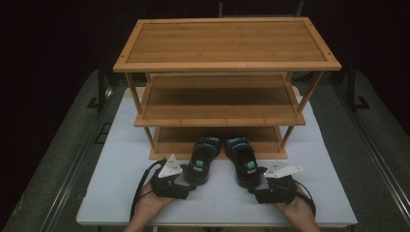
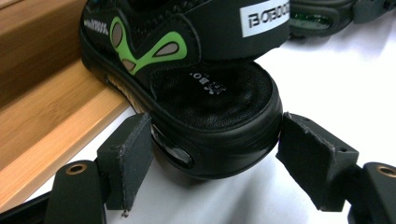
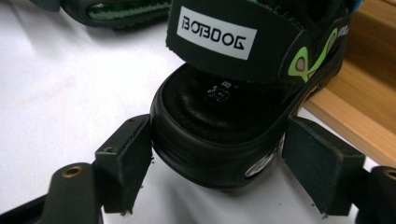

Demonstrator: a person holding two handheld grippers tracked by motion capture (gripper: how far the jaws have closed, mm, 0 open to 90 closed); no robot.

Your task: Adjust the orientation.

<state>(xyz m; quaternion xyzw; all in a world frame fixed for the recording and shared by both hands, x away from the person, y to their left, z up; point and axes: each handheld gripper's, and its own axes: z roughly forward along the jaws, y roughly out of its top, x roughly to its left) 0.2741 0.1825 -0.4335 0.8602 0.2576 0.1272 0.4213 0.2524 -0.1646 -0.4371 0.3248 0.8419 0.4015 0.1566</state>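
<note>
Two black sandals with green trim lie toe-first against the bottom shelf of a bamboo shoe rack, heels on the white table. In the high view, my left gripper is at the heel of the left sandal. My right gripper is at the heel of the right sandal. In the left gripper view, the left gripper straddles the left sandal's heel, with a sliver of gap at one pad. The right gripper has both pads pressed on the right sandal's heel.
The rack has three shelves; the upper two are bare. Its bottom shelf edge sits just beyond the sandals' toes. Each gripper view shows the other sandal farther off. The white table has open room on both sides.
</note>
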